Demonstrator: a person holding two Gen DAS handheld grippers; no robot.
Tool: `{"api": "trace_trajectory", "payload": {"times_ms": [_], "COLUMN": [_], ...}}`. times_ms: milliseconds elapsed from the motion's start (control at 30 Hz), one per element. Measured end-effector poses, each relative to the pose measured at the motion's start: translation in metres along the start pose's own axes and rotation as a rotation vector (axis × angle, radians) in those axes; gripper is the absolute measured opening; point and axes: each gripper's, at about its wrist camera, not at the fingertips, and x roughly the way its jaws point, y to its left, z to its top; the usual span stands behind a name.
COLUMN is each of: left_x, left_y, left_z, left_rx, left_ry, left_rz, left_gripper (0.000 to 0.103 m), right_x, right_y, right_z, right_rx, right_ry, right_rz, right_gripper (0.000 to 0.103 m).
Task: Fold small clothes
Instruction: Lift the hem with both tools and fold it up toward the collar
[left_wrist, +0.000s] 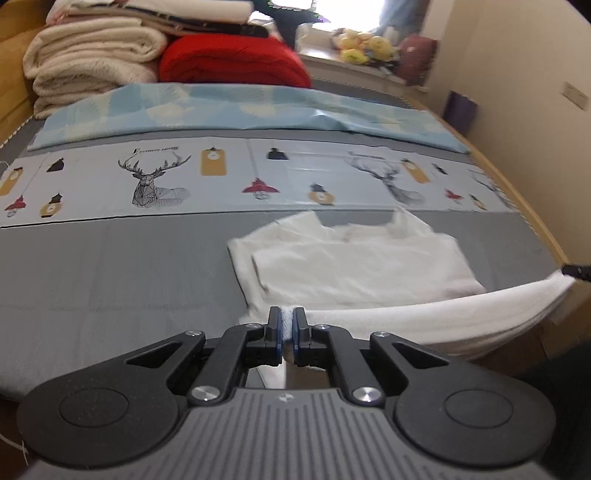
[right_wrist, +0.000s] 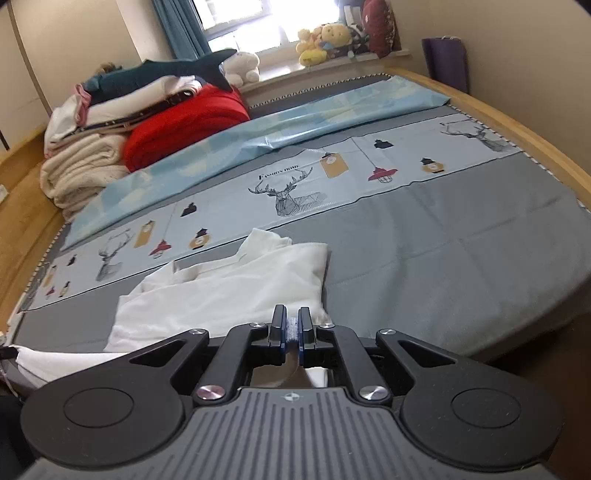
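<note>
A small white garment (left_wrist: 354, 266) lies on the grey bed cover (left_wrist: 110, 273), its sides folded inward and its collar toward the far side. My left gripper (left_wrist: 287, 320) is shut on the garment's near left hem corner. My right gripper (right_wrist: 291, 325) is shut on the near right hem corner of the same garment (right_wrist: 229, 291). The hem hangs stretched between the two grippers, lifted off the bed. The tip of the right gripper shows at the right edge of the left wrist view (left_wrist: 576, 272).
A printed deer cloth (left_wrist: 155, 177) and a light blue sheet (left_wrist: 236, 107) lie across the bed beyond the garment. Stacked cream blankets (left_wrist: 88, 59) and a red blanket (left_wrist: 229, 62) sit at the far left. A wooden bed edge (right_wrist: 535, 147) runs along the right.
</note>
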Motion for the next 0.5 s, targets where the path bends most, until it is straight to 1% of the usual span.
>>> {"api": "trace_trajectory", "payload": {"times_ms": [67, 167, 233, 267, 333, 367, 400, 433, 467, 500], "left_x": [0.041, 0.110, 0.140, 0.152, 0.165, 0.167, 0.163, 0.158, 0.155, 0.156], "left_y": [0.012, 0.026, 0.037, 0.045, 0.058, 0.062, 0.065, 0.068, 0.074, 0.078], "left_z": [0.018, 0.039, 0.041, 0.040, 0.037, 0.040, 0.044, 0.046, 0.048, 0.048], "left_rx": [-0.014, -0.008, -0.044, -0.081, -0.153, -0.168, -0.164, -0.160, -0.170, -0.183], "left_ry": [0.023, 0.084, 0.108, 0.112, 0.132, 0.146, 0.110, 0.073, 0.054, 0.063], "left_rz": [0.018, 0.040, 0.031, 0.028, 0.037, 0.056, 0.064, 0.062, 0.058, 0.056], "left_gripper": [0.005, 0.005, 0.006, 0.007, 0.010, 0.010, 0.012, 0.017, 0.018, 0.018], "right_x": [0.037, 0.101, 0.144, 0.161, 0.186, 0.196, 0.202, 0.205, 0.207, 0.204], "right_y": [0.000, -0.001, -0.004, -0.004, -0.003, -0.005, -0.008, -0.012, -0.014, -0.016], "right_z": [0.017, 0.042, 0.052, 0.054, 0.052, 0.049, 0.045, 0.044, 0.045, 0.048], "right_rx": [0.009, -0.001, 0.010, 0.007, -0.006, 0.001, 0.018, 0.032, 0.044, 0.047], "right_ry": [0.033, 0.073, 0.113, 0.123, 0.145, 0.158, 0.162, 0.170, 0.183, 0.153], "right_rz": [-0.018, -0.043, -0.056, -0.064, -0.080, -0.078, -0.064, -0.061, -0.081, -0.098], "right_gripper": [0.005, 0.005, 0.005, 0.005, 0.005, 0.005, 0.006, 0.006, 0.007, 0.007]}}
